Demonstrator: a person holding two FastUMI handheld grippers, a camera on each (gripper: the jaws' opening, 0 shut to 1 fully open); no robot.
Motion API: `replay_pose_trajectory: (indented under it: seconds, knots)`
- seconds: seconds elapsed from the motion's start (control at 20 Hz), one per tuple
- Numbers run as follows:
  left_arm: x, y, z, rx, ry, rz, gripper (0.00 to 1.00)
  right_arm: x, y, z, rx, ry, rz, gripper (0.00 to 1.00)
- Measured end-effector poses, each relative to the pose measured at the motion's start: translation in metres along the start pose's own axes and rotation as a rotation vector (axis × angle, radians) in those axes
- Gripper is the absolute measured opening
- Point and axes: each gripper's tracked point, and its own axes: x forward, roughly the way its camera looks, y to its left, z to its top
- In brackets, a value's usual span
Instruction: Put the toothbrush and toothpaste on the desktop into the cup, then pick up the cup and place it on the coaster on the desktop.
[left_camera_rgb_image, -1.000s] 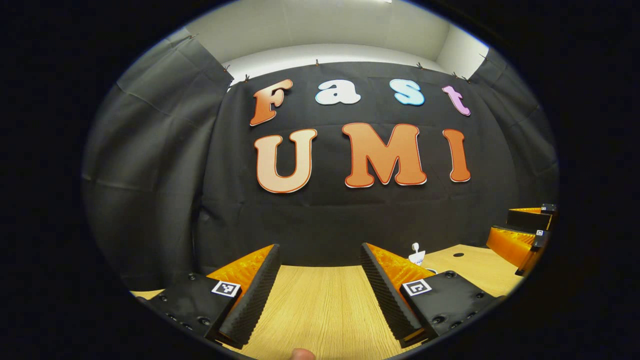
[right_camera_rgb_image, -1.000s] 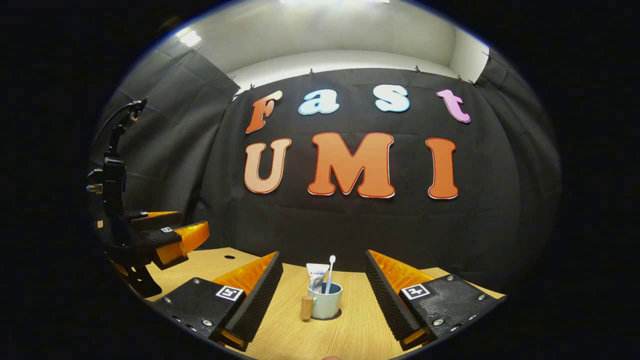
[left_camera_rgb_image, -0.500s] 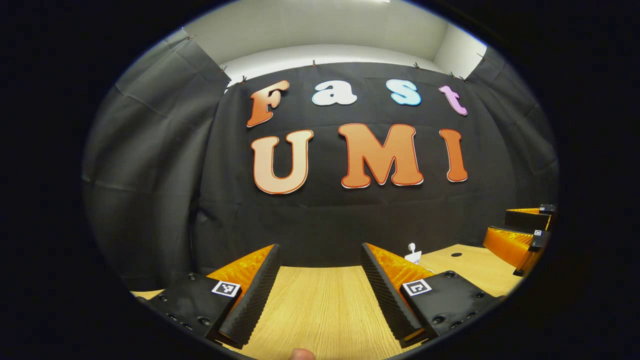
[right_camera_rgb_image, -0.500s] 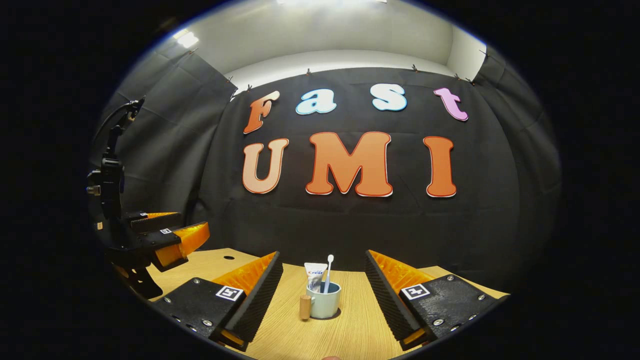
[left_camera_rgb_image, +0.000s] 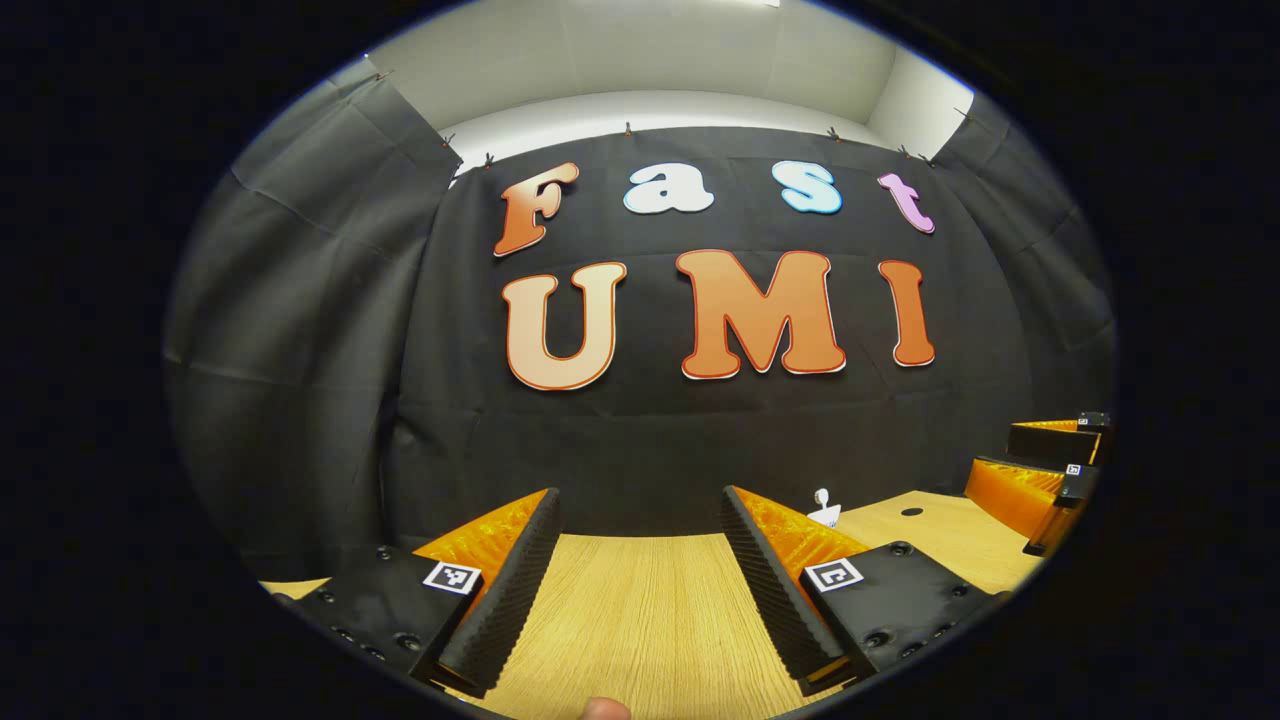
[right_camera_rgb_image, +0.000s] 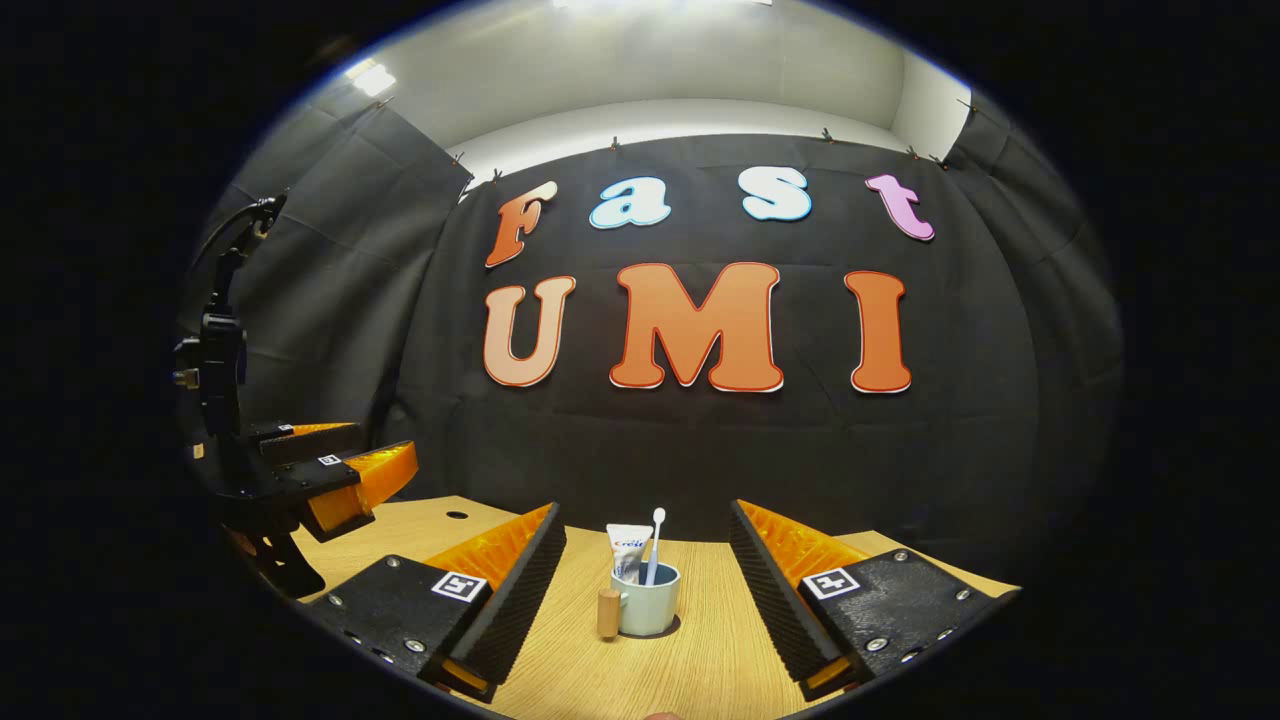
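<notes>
In the right gripper view the cup (right_camera_rgb_image: 648, 610) stands at lower centre on the worktop (right_camera_rgb_image: 700, 670), with the toothbrush (right_camera_rgb_image: 655, 545) and toothpaste (right_camera_rgb_image: 628, 550) upright inside it. A thin dark rim under its base looks like the coaster (right_camera_rgb_image: 676, 630), so the task seems finished. The right gripper (right_camera_rgb_image: 645, 590) frames the cup with jaws wide apart, touching nothing. The left gripper (left_camera_rgb_image: 640, 555) likewise gapes over bare wood, holding nothing.
</notes>
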Motion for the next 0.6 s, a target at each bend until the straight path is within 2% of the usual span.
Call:
replay_pose_trajectory:
  seconds: [0.6]
  knots:
    - [-0.0024, 0.0022, 0.0045, -0.018, -0.027, 0.009, 1.00, 0.0004, -0.0020, 0.0022, 0.007, -0.002, 0.006, 0.99]
